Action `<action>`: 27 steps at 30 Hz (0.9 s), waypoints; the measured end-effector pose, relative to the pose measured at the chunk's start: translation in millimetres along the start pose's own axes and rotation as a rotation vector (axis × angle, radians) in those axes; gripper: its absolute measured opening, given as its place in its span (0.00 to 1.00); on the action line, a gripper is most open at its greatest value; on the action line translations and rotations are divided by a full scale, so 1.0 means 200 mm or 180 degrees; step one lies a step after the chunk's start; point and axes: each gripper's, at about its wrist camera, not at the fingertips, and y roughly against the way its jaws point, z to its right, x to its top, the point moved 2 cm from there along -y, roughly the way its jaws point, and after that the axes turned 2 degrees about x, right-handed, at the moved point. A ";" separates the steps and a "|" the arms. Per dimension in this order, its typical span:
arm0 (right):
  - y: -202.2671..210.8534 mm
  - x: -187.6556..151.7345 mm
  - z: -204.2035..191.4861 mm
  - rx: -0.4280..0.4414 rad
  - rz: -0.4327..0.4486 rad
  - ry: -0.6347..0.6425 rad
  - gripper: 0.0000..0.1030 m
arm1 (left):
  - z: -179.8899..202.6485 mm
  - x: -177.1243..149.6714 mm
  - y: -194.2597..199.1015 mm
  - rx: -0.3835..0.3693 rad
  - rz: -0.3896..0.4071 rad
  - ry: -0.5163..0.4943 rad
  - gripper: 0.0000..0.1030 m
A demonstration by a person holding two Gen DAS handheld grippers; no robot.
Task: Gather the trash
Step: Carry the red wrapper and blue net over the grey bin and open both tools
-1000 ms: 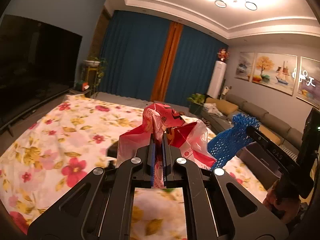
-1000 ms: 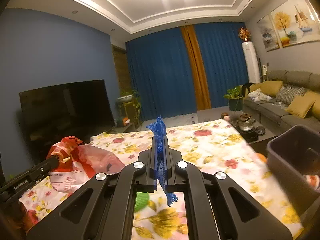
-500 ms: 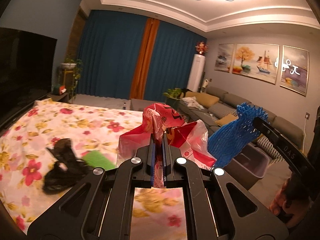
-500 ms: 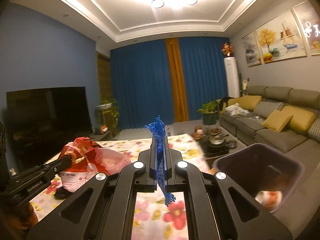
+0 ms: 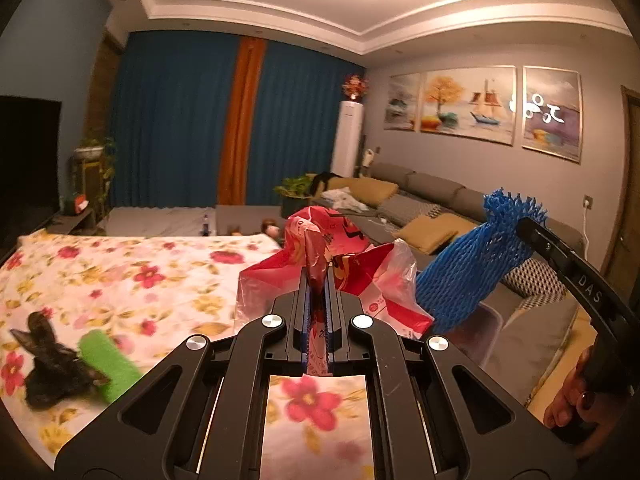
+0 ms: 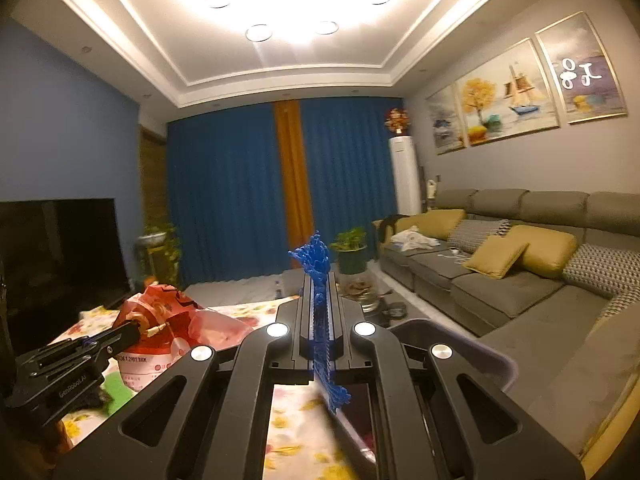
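Trash count first: one red bag (image 5: 340, 268), one blue net (image 5: 468, 264), one black scrap (image 5: 52, 368) and one green piece (image 5: 108, 364), plus one bin (image 6: 472, 344) to take it all. Two grippers, one item each.

The bag is thin crinkly plastic, red print over clear-whitish film, bunched into a twisted neck at the top. The net is that stretchy foam mesh sleeve, tube shaped with a frayed open end. The black scrap is crumpled and blurry, can't tell what it's made of. The green piece is a flat, bright strip. The bin is a grey-purple plastic tub with rounded corners.

Left gripper (image 5: 318, 300) is clamped on the bag's twisted neck, with the bag puffing out ahead of and around the fingertips, up off the table (image 5: 120, 272). Right gripper (image 6: 320, 320) is pinched tight on the net, which sticks up past the tips and dangles out below them, right over the near rim of the bin.

Black scrap and green piece lie touching each other by the table's left edge, well away from both grippers. The table wears a floral cloth
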 end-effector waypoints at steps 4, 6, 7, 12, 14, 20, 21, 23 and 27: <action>0.01 0.00 0.12 -0.0134 0.0017 -0.0053 0.05 | 0.13 0.00 -0.09 -0.0099 -0.0032 -0.0084 0.05; 0.02 -0.01 0.18 -0.0188 0.0020 -0.0084 0.05 | 0.20 0.00 -0.14 -0.0157 -0.0055 -0.0117 0.05; 0.02 -0.01 0.20 -0.0216 0.0026 -0.0093 0.05 | 0.22 -0.01 -0.15 -0.0175 -0.0060 -0.0127 0.05; 0.02 -0.03 0.31 -0.0310 0.0026 -0.0166 0.05 | 0.34 -0.02 -0.25 -0.0270 -0.0093 -0.0182 0.05; 0.01 -0.03 0.34 -0.0341 0.0021 -0.0187 0.05 | 0.38 -0.02 -0.29 -0.0291 -0.0101 -0.0189 0.05; -0.01 -0.05 0.39 -0.0368 -0.0003 -0.0230 0.05 | 0.46 -0.03 -0.39 -0.0306 -0.0138 -0.0185 0.05; -0.02 -0.05 0.39 -0.0367 -0.0009 -0.0232 0.05 | 0.47 -0.03 -0.41 -0.0305 -0.0141 -0.0188 0.05; -0.03 -0.06 0.40 -0.0370 -0.0014 -0.0236 0.05 | 0.49 -0.03 -0.43 -0.0315 -0.0147 -0.0186 0.05; -0.05 -0.06 0.40 -0.0371 -0.0032 -0.0247 0.05 | 0.50 -0.03 -0.47 -0.0312 -0.0157 -0.0181 0.05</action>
